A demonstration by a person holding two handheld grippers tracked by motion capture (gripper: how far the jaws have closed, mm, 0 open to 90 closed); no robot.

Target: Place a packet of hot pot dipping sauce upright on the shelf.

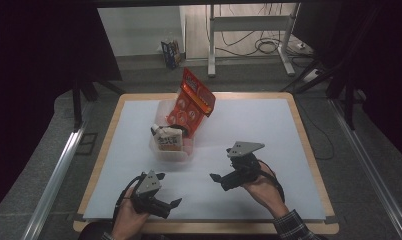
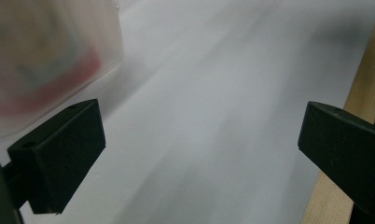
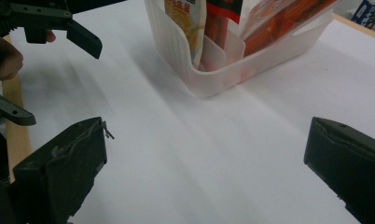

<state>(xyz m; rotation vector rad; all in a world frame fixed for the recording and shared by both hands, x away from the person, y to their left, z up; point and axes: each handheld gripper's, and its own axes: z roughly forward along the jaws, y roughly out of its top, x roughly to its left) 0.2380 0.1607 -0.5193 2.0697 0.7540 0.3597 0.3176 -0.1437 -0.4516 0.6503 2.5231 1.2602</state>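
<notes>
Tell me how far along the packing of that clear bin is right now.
Looks done: the orange packet and a white packet stand in the clear bin. In hand: nothing; the left gripper and right gripper are open over the white mat, apart from the bin. Left: I see nothing loose to add.

A wooden-edged table is carrying a white sheet that is covering nearly its whole top, leaving the wood showing as a narrow border. A clear plastic bin is sitting directly on the sheet, left of the middle and toward the far side. It is holding upright packets, an orange one leaning out at the far end.
</notes>
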